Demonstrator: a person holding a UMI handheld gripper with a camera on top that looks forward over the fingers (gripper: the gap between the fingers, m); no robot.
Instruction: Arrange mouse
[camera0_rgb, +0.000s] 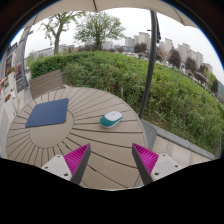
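Observation:
A white and teal mouse (111, 119) lies on the round slatted wooden table (90, 140), beyond my fingers and a little right of centre. A dark blue mouse pad (47, 112) lies on the table to the left of the mouse, apart from it. My gripper (111, 162) is open above the table's near part, with nothing between the pink pads (76, 158). The mouse is well ahead of the fingertips.
A dark pole (150, 55) stands at the table's far right edge. A wooden chair (45, 82) stands behind the table at the left. A green hedge (150, 85) and trees run beyond, with buildings far off.

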